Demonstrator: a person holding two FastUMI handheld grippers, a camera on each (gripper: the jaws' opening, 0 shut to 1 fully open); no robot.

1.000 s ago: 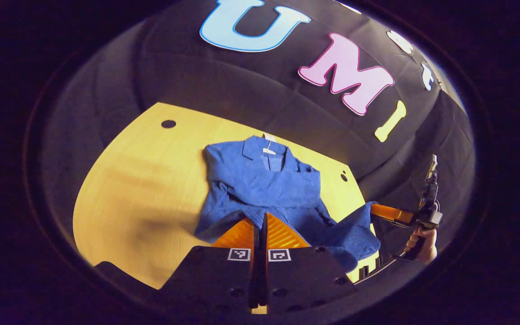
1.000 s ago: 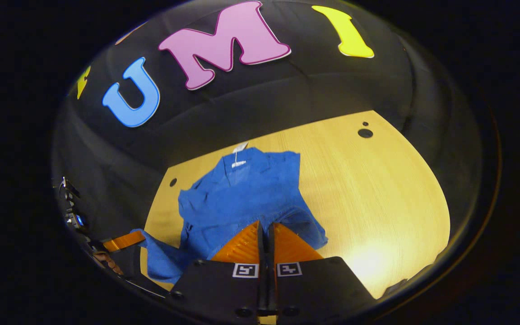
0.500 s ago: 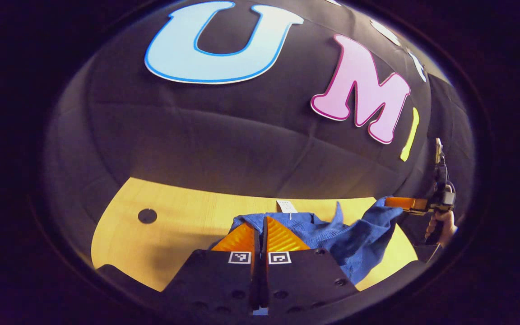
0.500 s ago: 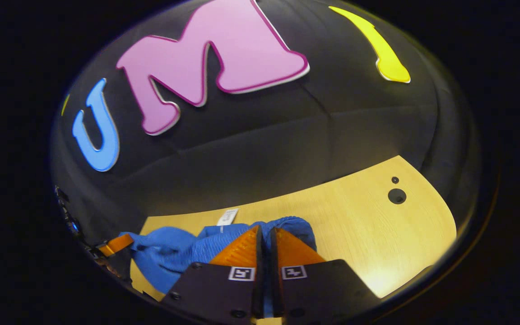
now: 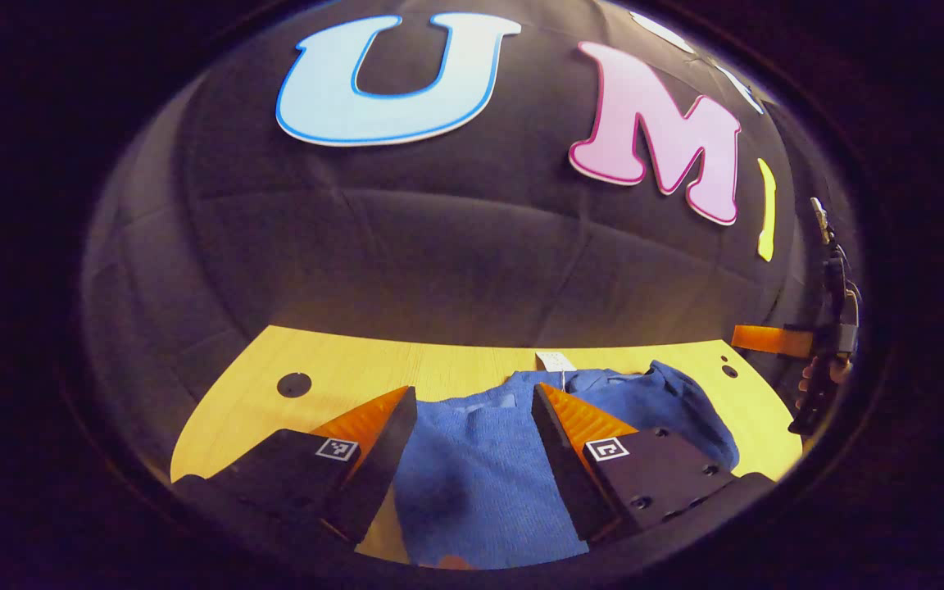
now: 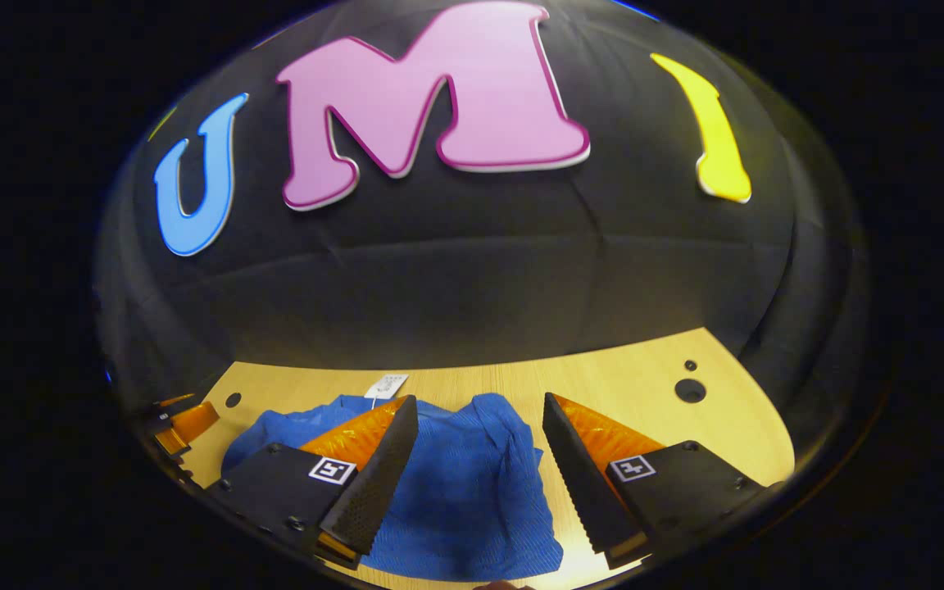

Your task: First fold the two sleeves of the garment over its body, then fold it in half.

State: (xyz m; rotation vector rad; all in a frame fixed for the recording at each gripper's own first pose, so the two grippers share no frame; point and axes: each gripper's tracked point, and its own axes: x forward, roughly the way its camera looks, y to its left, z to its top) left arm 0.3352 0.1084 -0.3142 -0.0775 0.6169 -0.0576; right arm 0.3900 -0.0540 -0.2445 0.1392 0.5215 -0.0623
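The blue knit garment [image 5: 480,467] lies folded on the light wooden table [image 5: 341,373], its white tag [image 5: 555,360] at the far edge toward the wall. My left gripper [image 5: 474,401] stands open over it, fingers spread to either side of the cloth and holding nothing. In the right gripper view the same garment [image 6: 464,483] lies under my right gripper [image 6: 480,410], which is open too, with the tag [image 6: 388,383] past its left finger. The right gripper [image 5: 767,338] and the hand [image 5: 816,378] holding it also show at the right edge of the left gripper view.
Round holes in the table sit at the left [image 5: 293,383] and at the right [image 6: 690,390]. The black cloth wall [image 5: 439,246] rises right behind the table's far edge. Bare wood lies on both sides of the garment.
Both grippers carried the garment's near edge toward the collar, then opened and let it go. The cloth now lies folded flat beneath them.
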